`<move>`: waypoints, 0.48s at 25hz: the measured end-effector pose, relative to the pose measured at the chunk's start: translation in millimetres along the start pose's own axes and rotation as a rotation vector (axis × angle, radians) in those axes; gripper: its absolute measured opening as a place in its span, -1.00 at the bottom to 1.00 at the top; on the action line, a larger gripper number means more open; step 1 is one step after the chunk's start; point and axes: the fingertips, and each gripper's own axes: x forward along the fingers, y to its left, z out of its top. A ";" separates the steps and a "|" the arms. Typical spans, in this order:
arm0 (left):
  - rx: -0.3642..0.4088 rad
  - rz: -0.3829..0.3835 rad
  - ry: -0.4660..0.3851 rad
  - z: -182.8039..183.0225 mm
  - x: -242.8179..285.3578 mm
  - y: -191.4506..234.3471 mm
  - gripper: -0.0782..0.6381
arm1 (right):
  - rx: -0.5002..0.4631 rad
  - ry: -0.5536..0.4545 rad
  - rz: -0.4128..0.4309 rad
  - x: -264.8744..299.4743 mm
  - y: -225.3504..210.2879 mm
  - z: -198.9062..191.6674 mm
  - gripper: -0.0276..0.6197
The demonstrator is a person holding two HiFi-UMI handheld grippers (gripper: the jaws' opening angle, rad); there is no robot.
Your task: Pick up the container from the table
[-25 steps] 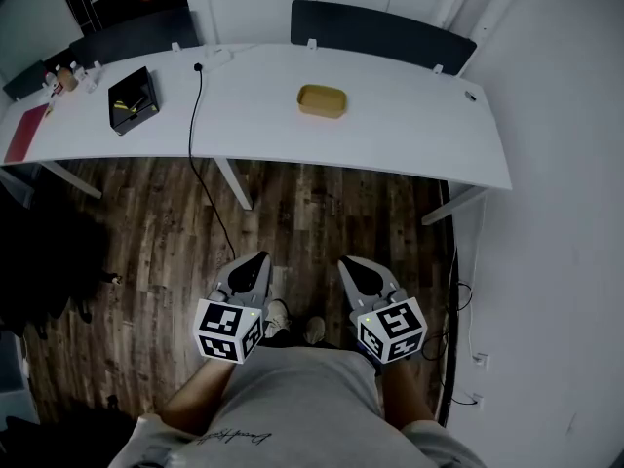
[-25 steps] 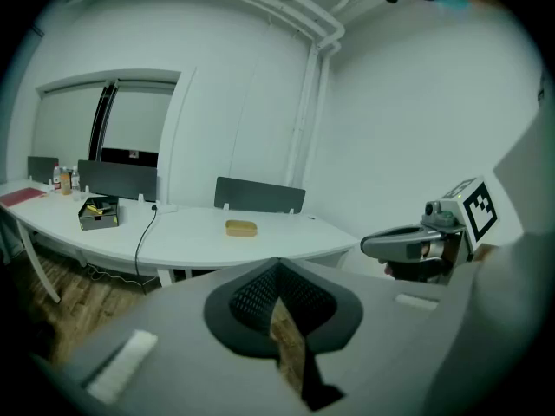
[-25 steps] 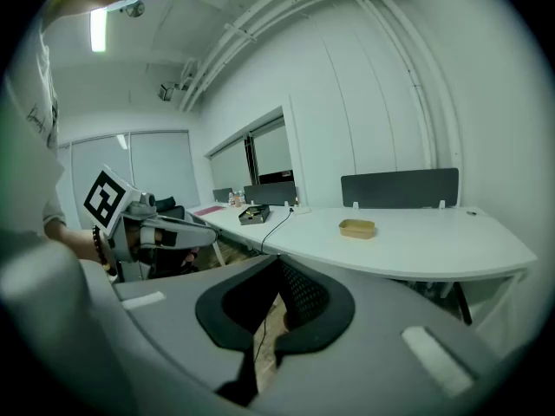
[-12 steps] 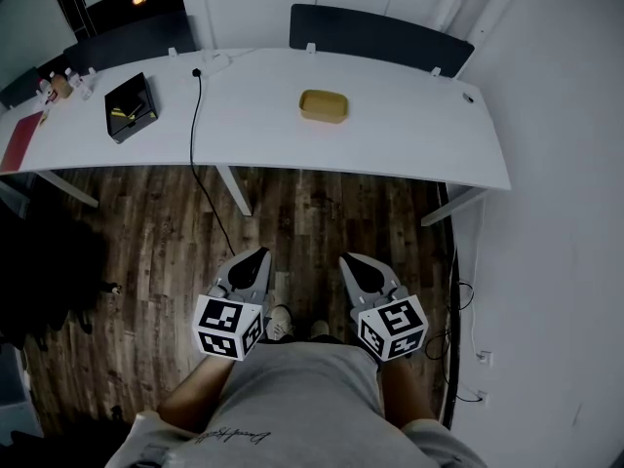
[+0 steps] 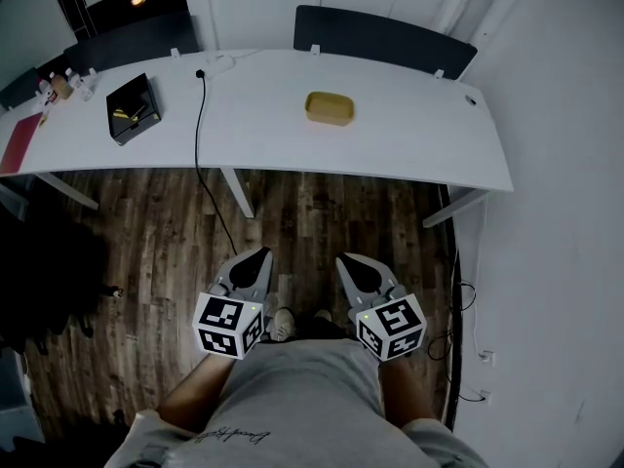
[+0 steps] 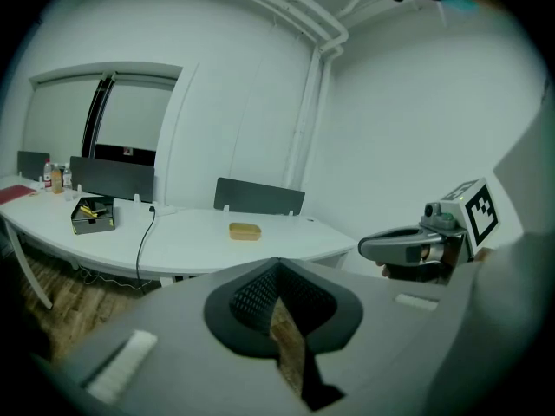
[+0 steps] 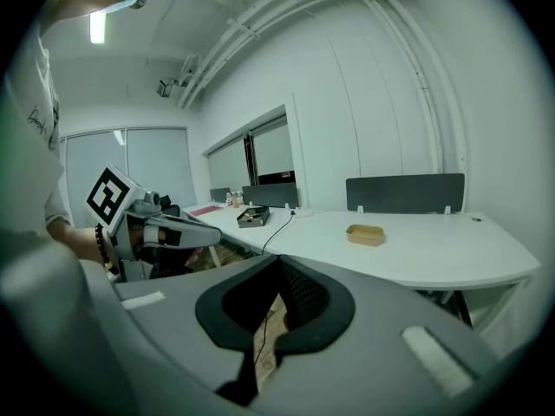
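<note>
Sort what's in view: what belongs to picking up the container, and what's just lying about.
For the job: container, table, left gripper, right gripper.
Lying about: black box, cable, red folder, bottles.

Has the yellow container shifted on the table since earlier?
No. The yellow container keeps its spot on the table, near the left end of the dark panel.

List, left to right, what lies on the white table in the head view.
red folder → black box → black cable → yellow container
</note>
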 end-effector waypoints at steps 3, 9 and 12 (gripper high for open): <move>-0.004 -0.008 0.001 1.1 2.0 2.2 -0.78 | 0.002 0.002 -0.009 2.8 -1.5 1.8 -0.87; -0.007 -0.019 0.003 2.5 8.8 10.2 -0.78 | 0.008 0.006 -0.023 10.3 -5.0 3.0 -0.87; -0.003 -0.017 -0.007 9.3 12.8 18.0 -0.78 | 0.001 -0.003 -0.024 17.5 -6.4 9.0 -0.87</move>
